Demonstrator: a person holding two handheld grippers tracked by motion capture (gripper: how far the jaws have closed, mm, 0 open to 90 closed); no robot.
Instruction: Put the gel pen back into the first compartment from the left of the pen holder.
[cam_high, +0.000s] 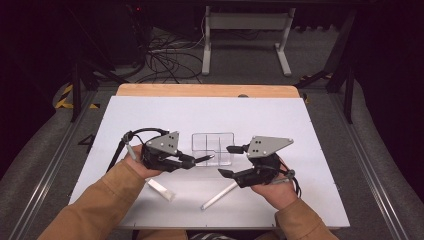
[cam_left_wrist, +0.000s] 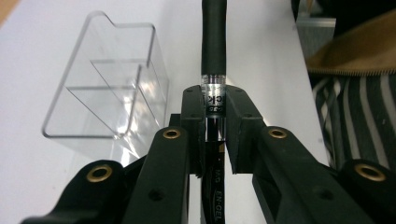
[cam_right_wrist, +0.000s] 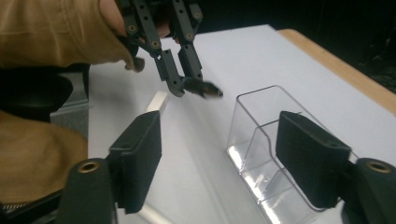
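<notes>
White tabletop (cam_high: 150, 115), dark room | clear organizer (cam_high: 213, 148) empty at centre | black pen (cam_left_wrist: 213, 56) clamped in left gripper (cam_high: 192, 161) fingers, just beside organizer, not yet in | right gripper (cam_high: 229, 161) fingers apart, empty | white pen (cam_high: 219, 196) and white cap (cam_high: 161, 189) left lying near front edge.

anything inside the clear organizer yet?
The clear organizer looks empty: through its walls only its own dividers and the white table show. The black pen is clamped in the left gripper, outside it. The right gripper blocks part of the nearer wall.
</notes>
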